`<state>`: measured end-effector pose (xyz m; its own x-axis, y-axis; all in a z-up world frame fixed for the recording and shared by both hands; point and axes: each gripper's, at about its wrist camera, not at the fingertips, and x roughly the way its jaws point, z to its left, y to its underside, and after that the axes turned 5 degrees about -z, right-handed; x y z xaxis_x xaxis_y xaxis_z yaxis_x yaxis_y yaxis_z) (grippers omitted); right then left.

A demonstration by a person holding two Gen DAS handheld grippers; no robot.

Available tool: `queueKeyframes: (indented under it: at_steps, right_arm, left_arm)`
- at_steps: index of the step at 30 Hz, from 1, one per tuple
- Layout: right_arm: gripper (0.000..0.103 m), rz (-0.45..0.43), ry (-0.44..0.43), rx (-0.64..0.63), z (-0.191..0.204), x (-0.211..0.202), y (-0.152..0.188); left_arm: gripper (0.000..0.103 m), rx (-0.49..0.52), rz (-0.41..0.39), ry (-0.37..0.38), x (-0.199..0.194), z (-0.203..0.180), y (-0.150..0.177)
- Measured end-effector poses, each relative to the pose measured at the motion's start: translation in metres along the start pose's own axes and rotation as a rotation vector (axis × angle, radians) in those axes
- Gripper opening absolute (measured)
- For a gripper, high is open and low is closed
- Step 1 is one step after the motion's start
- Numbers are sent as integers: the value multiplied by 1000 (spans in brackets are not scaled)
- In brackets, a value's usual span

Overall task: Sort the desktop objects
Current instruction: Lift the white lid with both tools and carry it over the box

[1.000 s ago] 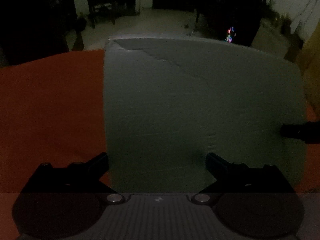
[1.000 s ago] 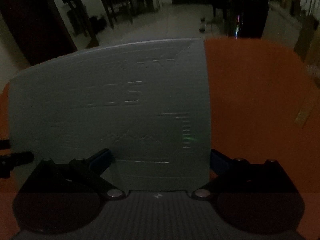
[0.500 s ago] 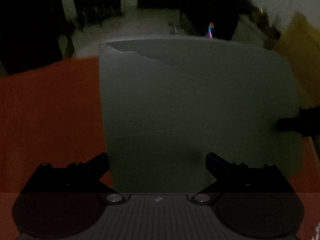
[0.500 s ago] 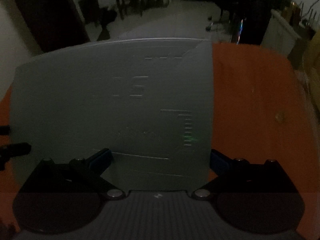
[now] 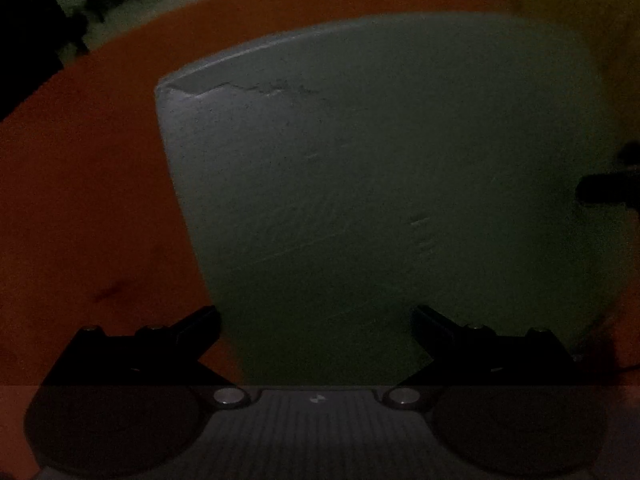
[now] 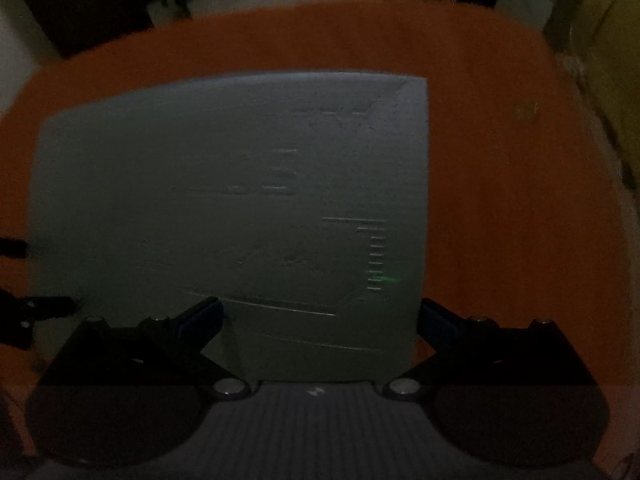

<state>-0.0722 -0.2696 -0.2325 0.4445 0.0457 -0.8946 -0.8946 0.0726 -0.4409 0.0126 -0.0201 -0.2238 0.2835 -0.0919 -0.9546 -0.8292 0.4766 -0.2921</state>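
Left wrist view: pretty dark, but you can make out most of it.
Board: your grey board (image 5: 380,184) lies flat on the orange table (image 5: 88,200); long axis hard to call through the fisheye, it just runs away from you toward the far side.
Damage: chipped, cracked strip near its far-left corner.
Left gripper: your left gripper (image 5: 316,326) has its fingers spread wide. The left finger (image 5: 200,326) sits just off the board's left edge over the table, the right finger (image 5: 436,326) over the board.
Contact: can't tell if either finger touches it.
Other claw: dark tip of your right gripper (image 5: 608,188) pokes in at the board's right edge.

Right wrist view: same board (image 6: 224,208), faint raised markings and a small green glint near the right side.
Right gripper: your right gripper (image 6: 320,316) is spread wide too, straddling the board's near-right corner; right finger (image 6: 436,320) just outside the right edge.
Table: orange surface (image 6: 512,208) shows right and far of the board.
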Motion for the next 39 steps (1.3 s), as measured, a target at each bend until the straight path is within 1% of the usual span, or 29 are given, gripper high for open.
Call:
queueKeyframes:
  at_steps: [1,2,4,5,7,8,9,10,11,13,15,16,17,18,19,21,22,25,26,27,29,30,31,32,33,34,36,38,39]
  right_arm:
    - [103,18,1,-3,0,12,7]
    - [103,27,-2,-4,-1,21,13]
    - [103,-25,-51,14,-7,13,18]
    - [103,-24,-75,20,-13,8,19]
    - [103,-26,-101,42,-25,9,17]
    - [103,-33,-107,63,-32,11,18]
    - [103,-42,-137,86,-36,11,22]
    - [103,-50,-189,104,-38,10,26]
    - [103,-53,-223,120,-36,10,31]
    - [103,-67,-231,135,-37,11,39]
    - [103,-87,-228,158,-40,10,44]
    - [103,-86,-224,179,-44,16,41]
    - [103,-82,-216,199,-41,13,41]
    - [103,-76,-209,206,-38,8,39]
    - [103,-72,-202,213,-34,2,38]
    - [103,-80,-187,218,-29,-17,38]
    - [103,-82,-191,236,-32,-22,36]
    - [103,-49,-197,308,-37,-33,35]
    - [103,-47,-189,304,-32,-34,35]
    - [103,-46,-175,277,-32,-30,36]
    - [103,-42,-140,224,-32,-22,40]
    - [103,-30,-99,209,-31,-17,46]
    - [103,-12,-93,208,-31,-12,53]
    - [103,3,-97,214,-32,-8,59]
    - [103,3,-145,248,-38,-8,64]
    - [103,9,-180,279,-44,-6,67]
    - [103,-3,-227,289,-52,-2,67]
    - [103,-25,-255,261,-51,2,66]
    - [103,-31,-247,250,-46,-2,69]
  left_arm:
    - [103,15,-1,-6,9,-1,0]
    - [103,13,-12,-4,10,2,1]
    - [103,-13,-56,8,1,13,2]
    - [103,-23,-85,-6,-4,20,4]
    - [103,-28,-148,-90,-10,35,9]
    - [103,-36,-168,-90,-10,43,14]
    - [103,-54,-181,-72,-9,50,18]
    - [103,-90,-180,-23,-6,56,21]
    - [103,-127,-179,32,-3,62,24]
    - [103,-190,-161,157,9,69,30]
    - [102,-254,-124,245,22,68,33]
    - [103,-278,-123,246,23,66,32]
    - [103,-286,-119,229,21,64,30]
    - [102,-284,-93,224,18,62,28]
    - [100,-278,-80,229,11,61,28]
    - [102,-274,-86,252,-13,59,27]
    - [102,-263,-92,252,-24,57,28]
    - [102,-190,-124,211,-47,46,29]
    - [102,-167,-122,200,-46,46,31]
    - [103,-147,-117,171,-40,47,32]
    - [102,-130,-104,58,-22,50,36]
    - [102,-126,-93,-3,-12,52,42]
    - [102,-122,-80,-30,-4,55,46]
    - [102,-125,-77,-36,3,58,50]
    - [103,-136,-84,-35,9,62,55]
    - [103,-158,-97,-17,14,67,60]
    - [102,-231,-136,74,21,81,67]
    - [102,-284,-130,175,27,88,73]
    - [102,-305,-117,236,31,87,76]
